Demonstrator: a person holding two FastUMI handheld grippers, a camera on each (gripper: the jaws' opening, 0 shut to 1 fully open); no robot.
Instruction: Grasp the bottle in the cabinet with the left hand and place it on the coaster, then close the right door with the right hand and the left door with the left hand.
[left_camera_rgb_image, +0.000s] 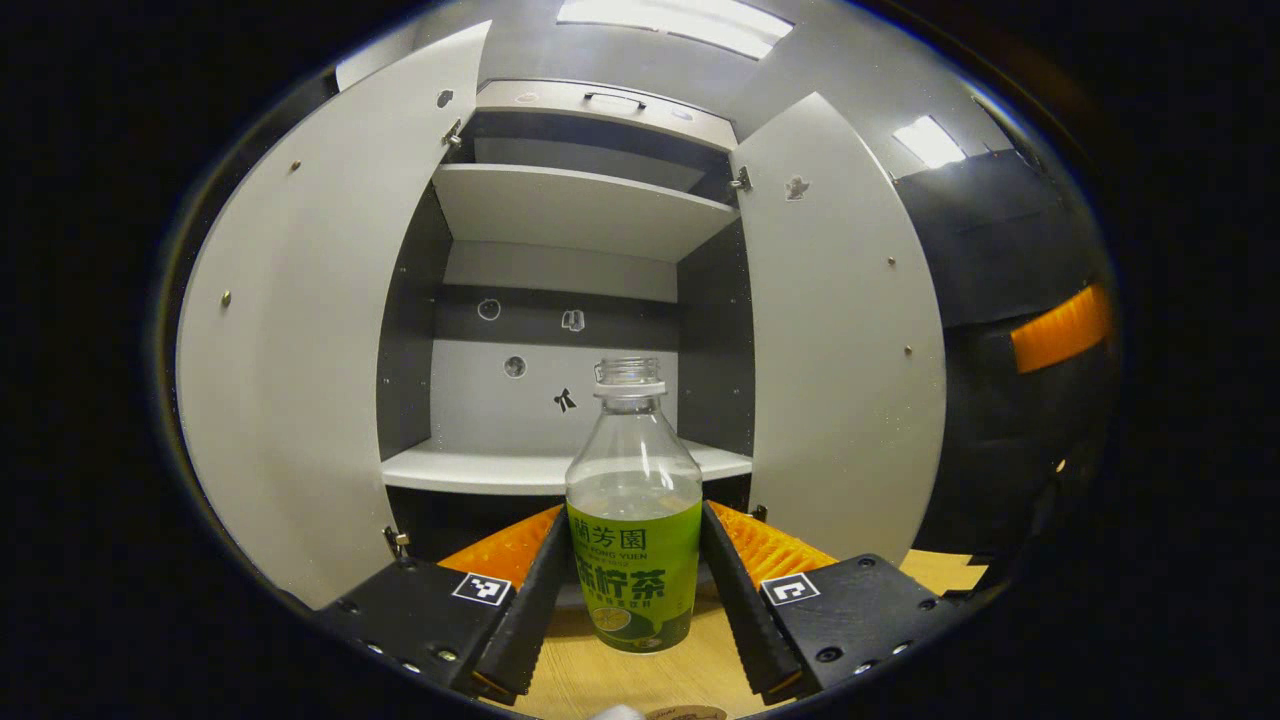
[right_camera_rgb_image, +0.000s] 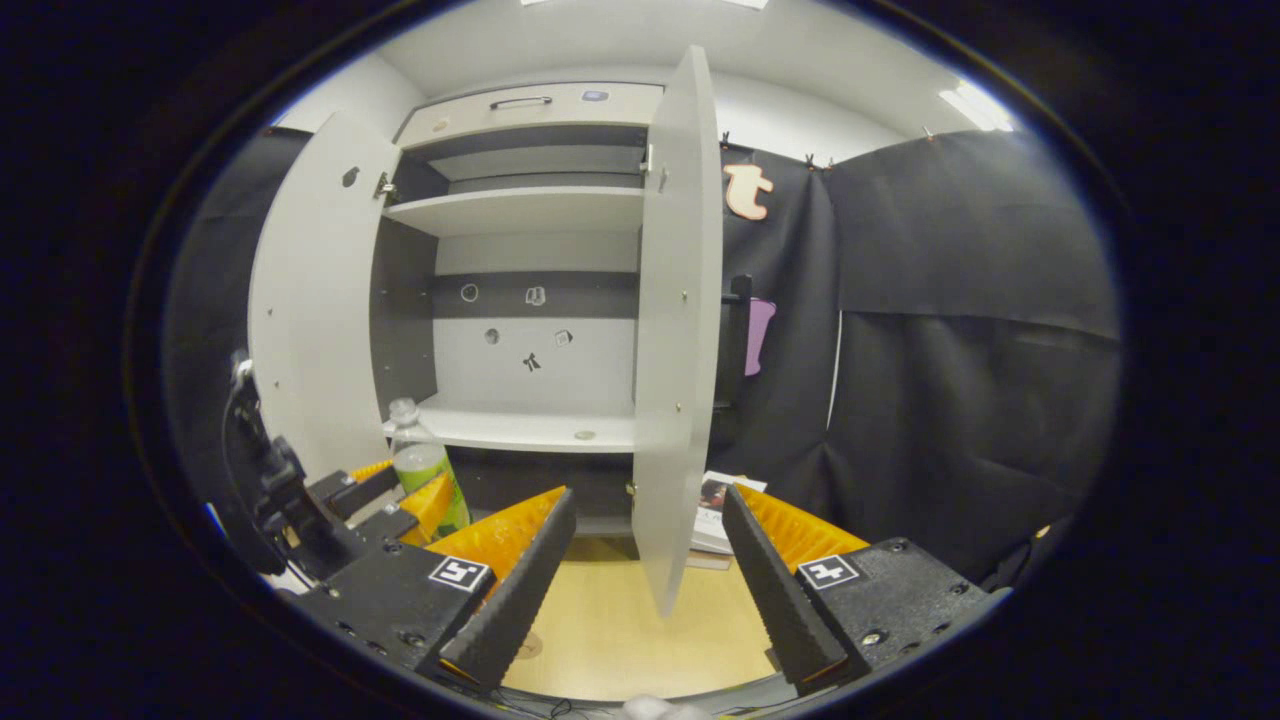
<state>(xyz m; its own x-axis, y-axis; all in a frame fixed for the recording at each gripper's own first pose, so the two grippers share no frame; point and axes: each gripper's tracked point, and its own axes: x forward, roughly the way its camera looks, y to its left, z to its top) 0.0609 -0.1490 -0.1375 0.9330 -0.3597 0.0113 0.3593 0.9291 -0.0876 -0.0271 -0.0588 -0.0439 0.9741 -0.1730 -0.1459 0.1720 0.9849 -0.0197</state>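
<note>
Bottle (left_camera_rgb_image: 633, 510): clear ribbed plastic, green label, uncapped, between left claw (left_camera_rgb_image: 634, 600) fingers, which grasp it.
Right claw (right_camera_rgb_image: 645, 590): released.
Doors: flat, pale.

A recording booth: black cloth walls (right_camera_rgb_image: 960, 330) around a cabinet (right_camera_rgb_image: 530, 260).

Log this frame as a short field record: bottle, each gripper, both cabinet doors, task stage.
bottle: upright, uncapped, green label, between the left gripper's fingers
left gripper: shut on the bottle, out in front of the cabinet
right gripper: open, holding nothing, facing the right door's edge
left door: open
right door: open
cabinet shelves: bare where visible
coaster: only a possible sliver at the frame bottom, uncertain
stage: bottle taken out, not yet set down; doors not closed
</note>
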